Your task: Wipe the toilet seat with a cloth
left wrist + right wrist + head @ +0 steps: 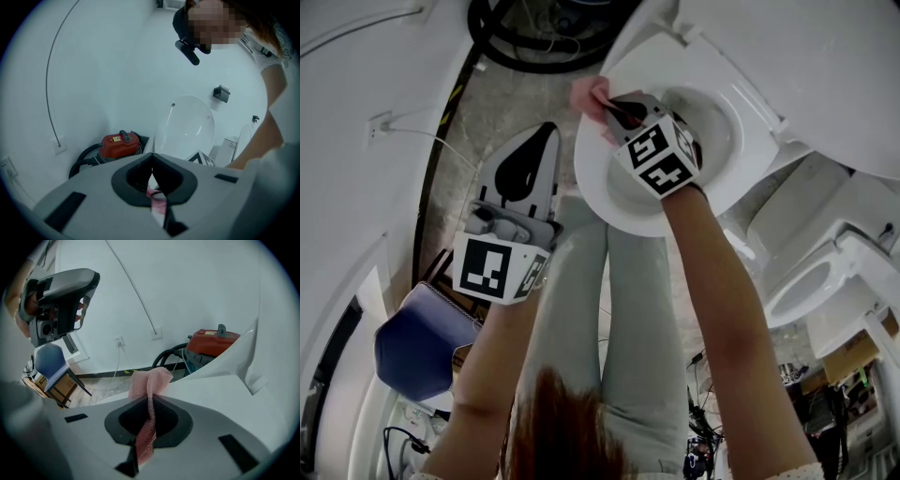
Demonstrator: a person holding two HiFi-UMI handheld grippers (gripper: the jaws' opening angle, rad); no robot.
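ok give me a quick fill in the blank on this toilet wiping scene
1. The cloth at the toilet seat's edge is ____ in colour.
2. The claw shut on it is the ____ one.
3. The machine by the wall has a ____ body.
4. The chair below the left claw is ____ in colour.

Missing words: pink; right; red; blue

In head view I see a black hose point(534, 47) at 12 o'clock, a blue chair point(417, 342) at 8 o'clock, a second toilet point(830, 258) at 4 o'clock
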